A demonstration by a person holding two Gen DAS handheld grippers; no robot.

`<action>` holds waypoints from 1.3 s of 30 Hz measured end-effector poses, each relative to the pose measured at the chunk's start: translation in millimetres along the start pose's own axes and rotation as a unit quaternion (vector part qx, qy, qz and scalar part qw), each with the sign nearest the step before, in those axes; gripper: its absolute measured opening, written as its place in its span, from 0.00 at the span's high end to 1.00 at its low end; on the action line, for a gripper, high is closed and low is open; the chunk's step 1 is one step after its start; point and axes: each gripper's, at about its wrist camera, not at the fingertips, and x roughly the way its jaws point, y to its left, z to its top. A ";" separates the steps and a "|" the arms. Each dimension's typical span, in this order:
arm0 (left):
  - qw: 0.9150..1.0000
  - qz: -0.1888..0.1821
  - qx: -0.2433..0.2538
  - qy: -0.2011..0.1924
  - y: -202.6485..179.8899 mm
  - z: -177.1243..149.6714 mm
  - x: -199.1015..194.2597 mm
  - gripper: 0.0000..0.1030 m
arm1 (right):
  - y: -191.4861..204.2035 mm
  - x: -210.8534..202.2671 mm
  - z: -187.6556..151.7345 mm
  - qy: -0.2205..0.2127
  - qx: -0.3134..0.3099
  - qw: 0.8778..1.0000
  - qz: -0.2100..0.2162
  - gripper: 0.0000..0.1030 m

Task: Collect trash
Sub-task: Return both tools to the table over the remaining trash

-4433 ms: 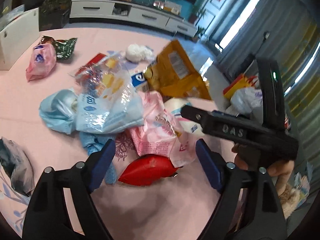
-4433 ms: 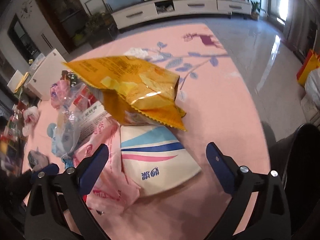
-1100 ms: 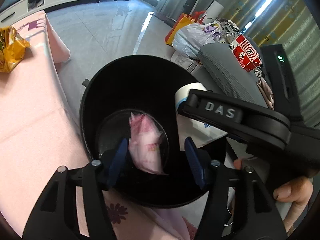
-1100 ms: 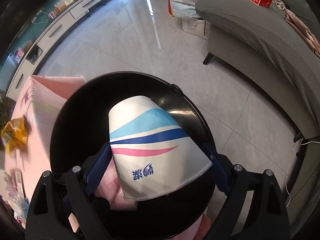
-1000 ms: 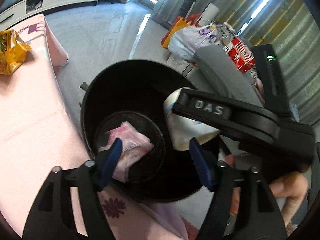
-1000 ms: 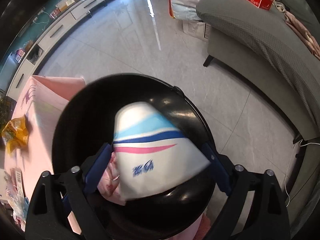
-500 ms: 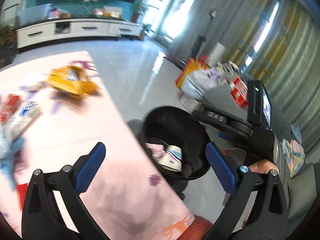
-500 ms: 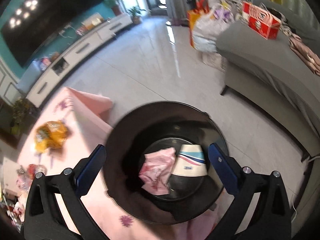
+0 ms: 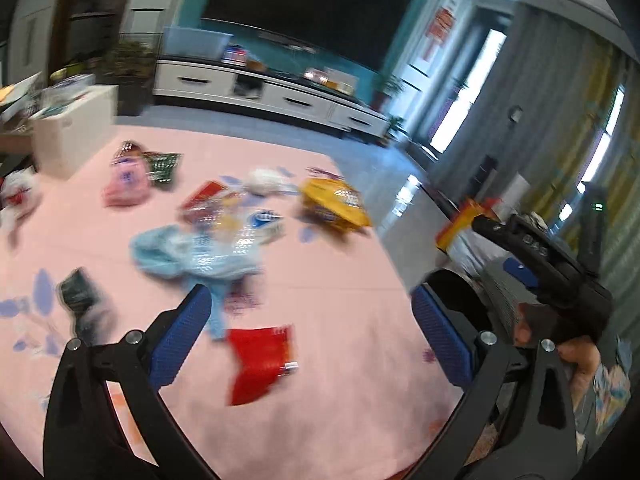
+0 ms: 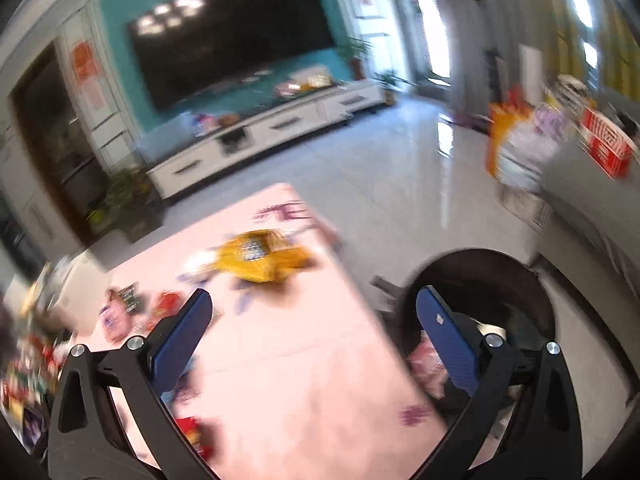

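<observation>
Several pieces of trash lie scattered on the pink tablecloth (image 9: 340,280) before us: a red packet (image 9: 260,360) nearest our left gripper (image 9: 316,340), a crumpled pale blue bag (image 9: 188,256) beyond it, a yellow snack bag (image 9: 334,208) near the far right edge, and a pink pack (image 9: 126,182) beside a dark green wrapper (image 9: 164,166) further back. Everything is blurred, so we cannot read any labels. We see both tools empty, fingers spread wide with nothing between them. Our right gripper (image 10: 314,340) hangs above the table's edge, with the black bin (image 10: 480,304) just beside the table on the floor; a pink wrapper (image 10: 428,364) shows inside it. Behind the table stand a white TV cabinet (image 10: 272,132) and a large dark screen (image 10: 228,32). A grey sofa (image 10: 592,200) sits to the right.
</observation>
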 end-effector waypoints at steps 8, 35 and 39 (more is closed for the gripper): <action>0.995 0.054 -0.088 -0.003 94.6 -13.5 -14.8 0.03 | 90.4 28.2 -44.4 0.071 -0.069 0.989 0.109 0.03; 0.992 0.087 -0.090 0.019 125.1 -24.9 4.1 0.03 | 137.4 71.1 -121.9 0.139 -0.155 0.975 0.077 0.03; 0.992 0.079 -0.097 0.022 127.9 -24.7 3.3 0.03 | 138.8 74.5 -125.4 0.146 -0.162 0.973 0.075 0.03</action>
